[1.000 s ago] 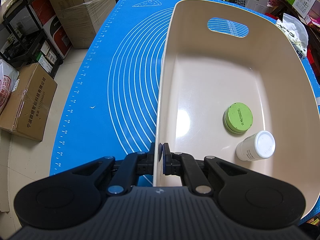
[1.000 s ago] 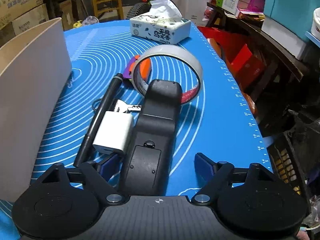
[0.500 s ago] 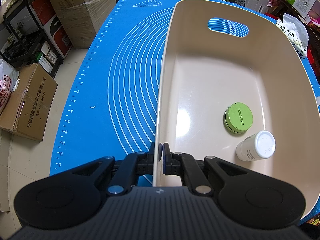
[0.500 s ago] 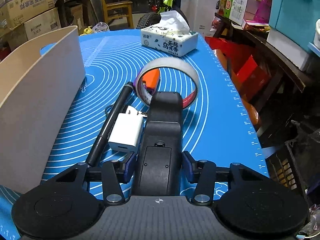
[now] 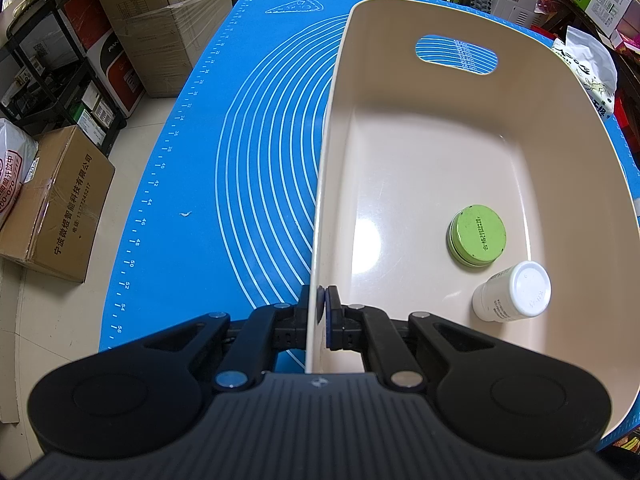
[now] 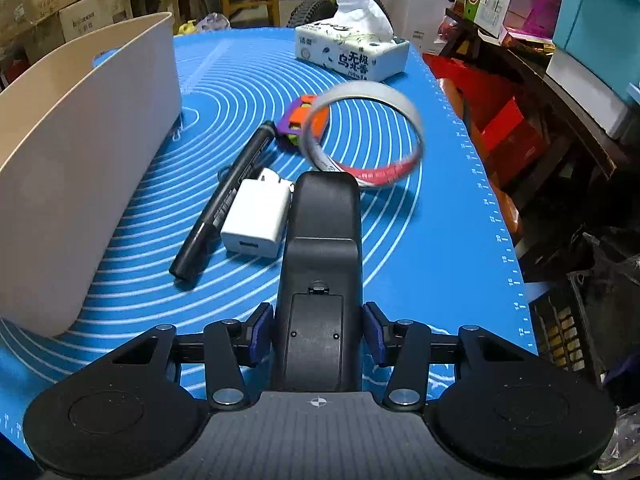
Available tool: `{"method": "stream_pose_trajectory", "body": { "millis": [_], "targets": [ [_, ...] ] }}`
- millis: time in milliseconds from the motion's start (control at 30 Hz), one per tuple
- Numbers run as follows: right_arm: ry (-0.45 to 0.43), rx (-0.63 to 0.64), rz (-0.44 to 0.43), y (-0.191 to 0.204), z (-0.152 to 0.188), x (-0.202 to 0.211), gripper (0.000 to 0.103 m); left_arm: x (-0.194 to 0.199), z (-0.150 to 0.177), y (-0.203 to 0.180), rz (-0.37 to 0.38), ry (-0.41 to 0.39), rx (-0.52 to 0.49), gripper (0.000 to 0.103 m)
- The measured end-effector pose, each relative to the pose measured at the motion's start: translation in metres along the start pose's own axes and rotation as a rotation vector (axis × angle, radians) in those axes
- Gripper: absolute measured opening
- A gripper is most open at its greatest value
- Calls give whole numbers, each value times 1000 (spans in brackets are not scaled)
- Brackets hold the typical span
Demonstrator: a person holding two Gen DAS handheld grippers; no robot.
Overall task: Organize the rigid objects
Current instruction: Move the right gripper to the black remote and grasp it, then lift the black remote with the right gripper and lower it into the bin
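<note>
Gripping black remote (image 6: 320, 280) between right fingers (image 6: 256, 334) | left fingers (image 5: 331, 316) clamp bin wall (image 5: 320, 200)

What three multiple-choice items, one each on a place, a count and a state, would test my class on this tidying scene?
1. Where does the green round tin lie?
A. on the blue mat
B. inside the beige bin
C. on the tissue box

2. How many things lie in the bin?
A. two
B. four
C. none

3. What is the right gripper doing?
A. hanging open over a bare mat
B. shut on the black marker
C. shut on the black remote-like device

Answers:
1 B, the tin rests on the bin's floor beside the white bottle.
2 A, only the tin and the bottle show there.
3 C, both pads press the device's sides, while the marker lies free on the mat.
</note>
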State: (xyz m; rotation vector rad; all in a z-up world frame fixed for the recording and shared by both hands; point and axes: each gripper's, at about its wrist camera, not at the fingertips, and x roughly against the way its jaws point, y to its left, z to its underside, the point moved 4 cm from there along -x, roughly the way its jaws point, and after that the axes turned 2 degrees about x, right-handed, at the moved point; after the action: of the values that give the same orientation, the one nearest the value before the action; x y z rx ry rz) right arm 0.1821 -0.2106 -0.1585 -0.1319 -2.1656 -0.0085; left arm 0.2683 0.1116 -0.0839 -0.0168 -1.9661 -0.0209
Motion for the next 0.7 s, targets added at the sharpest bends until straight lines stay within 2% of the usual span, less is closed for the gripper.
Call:
{"method": "stream_pose_trajectory", "body": {
  "millis": [133, 200, 300, 400, 467, 700],
  "targets": [
    [3, 17, 0, 1, -4, -5, 54, 0, 0, 0, 0, 1, 1, 7],
    [-9, 22, 7, -1, -9, -7, 61, 0, 0, 0, -2, 0, 0, 7],
    [-26, 19, 6, -3, -17, -11, 64, -1, 1, 0, -2, 0, 0, 7],
    [-20, 19, 2, -5, -21, -18, 62, -1, 1, 0, -5, 1, -1, 7],
    [-34, -3, -27, -7, -20, -20, 54, -2, 1, -1, -5, 1, -2, 7],
    [-64, 23, -7, -3, -13, -14, 54, -1, 1, -1, -5, 1, -1, 7]
  ]
}}
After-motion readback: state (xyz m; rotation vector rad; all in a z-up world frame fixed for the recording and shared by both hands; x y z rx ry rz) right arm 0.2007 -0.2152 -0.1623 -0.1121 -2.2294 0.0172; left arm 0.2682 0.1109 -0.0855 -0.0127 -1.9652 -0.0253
